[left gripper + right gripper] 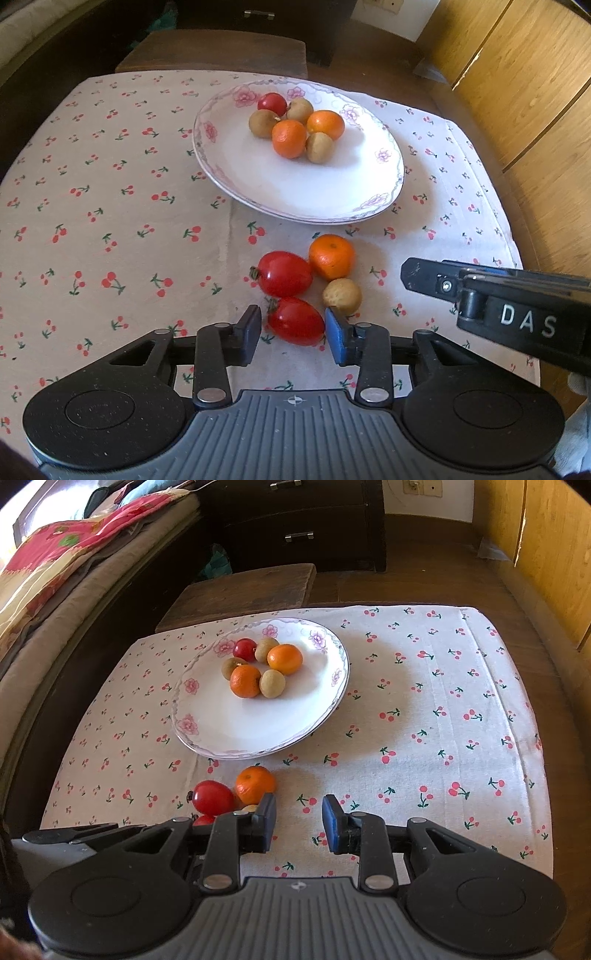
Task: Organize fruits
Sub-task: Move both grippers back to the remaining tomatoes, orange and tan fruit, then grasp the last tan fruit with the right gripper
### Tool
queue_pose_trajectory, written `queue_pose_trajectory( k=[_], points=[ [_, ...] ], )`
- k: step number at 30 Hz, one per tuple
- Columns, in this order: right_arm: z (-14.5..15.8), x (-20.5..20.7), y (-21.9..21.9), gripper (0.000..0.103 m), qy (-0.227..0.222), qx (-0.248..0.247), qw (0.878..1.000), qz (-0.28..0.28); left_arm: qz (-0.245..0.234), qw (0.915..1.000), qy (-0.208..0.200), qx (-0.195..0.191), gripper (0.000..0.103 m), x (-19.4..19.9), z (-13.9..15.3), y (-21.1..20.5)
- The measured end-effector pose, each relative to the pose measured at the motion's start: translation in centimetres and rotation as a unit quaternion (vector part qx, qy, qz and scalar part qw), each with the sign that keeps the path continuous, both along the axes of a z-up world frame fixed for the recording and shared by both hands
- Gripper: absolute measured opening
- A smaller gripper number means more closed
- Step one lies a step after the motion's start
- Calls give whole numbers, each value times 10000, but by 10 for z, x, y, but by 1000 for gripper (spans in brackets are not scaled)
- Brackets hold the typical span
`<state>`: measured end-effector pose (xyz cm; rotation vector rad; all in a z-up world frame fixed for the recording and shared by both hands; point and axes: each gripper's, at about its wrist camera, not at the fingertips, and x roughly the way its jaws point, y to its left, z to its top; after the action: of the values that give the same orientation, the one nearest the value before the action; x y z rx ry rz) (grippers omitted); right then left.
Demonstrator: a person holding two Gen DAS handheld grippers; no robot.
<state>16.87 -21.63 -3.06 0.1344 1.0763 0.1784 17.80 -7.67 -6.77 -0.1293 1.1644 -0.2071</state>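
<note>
Now our left gripper (293, 334) grasps the nearest tomato (295, 320) on the cherry-print tabletop (110, 221), beside another tomato (283, 274), a tangerine (331, 256) and a longan (342, 296); our right gripper (299, 821) sits clenched, empty, near the plate (221, 731)

Cherry-print tablecloth (424, 701), dark dresser (295, 524), bed (74, 572)

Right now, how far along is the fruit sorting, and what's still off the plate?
Done: six fruits sit clustered on the flowered plate.

In hand: the left tongs straddle the nearest tomato on the cloth; whether the pads press on it is unclear.

Left: a second tomato, an orange and a small brown fruit. The right tongs are shut and hold nothing.
</note>
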Motion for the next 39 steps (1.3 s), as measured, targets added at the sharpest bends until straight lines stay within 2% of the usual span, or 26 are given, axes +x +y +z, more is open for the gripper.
queue_pose_trajectory(
  k=[10, 15, 28, 32, 39],
  points=[
    [-9, 0, 15, 30, 115, 66, 9995, 270, 86, 10000, 24, -21, 46, -10, 2, 12],
    [-15, 3, 28, 34, 189, 92, 9989, 423, 90, 9999, 43, 8, 46, -11, 3, 15],
    [-32, 9, 44, 34, 295, -81, 9979, 566, 54, 9999, 71, 75, 47, -12, 2, 25],
    [-35, 9, 42, 28, 311, -90, 9980, 543, 29, 9999, 86, 54, 49, -13, 1, 27],
    [-32, 10, 30, 27, 309, 50, 9988, 385, 63, 9999, 67, -99, 56, -12, 5, 34]
  ],
)
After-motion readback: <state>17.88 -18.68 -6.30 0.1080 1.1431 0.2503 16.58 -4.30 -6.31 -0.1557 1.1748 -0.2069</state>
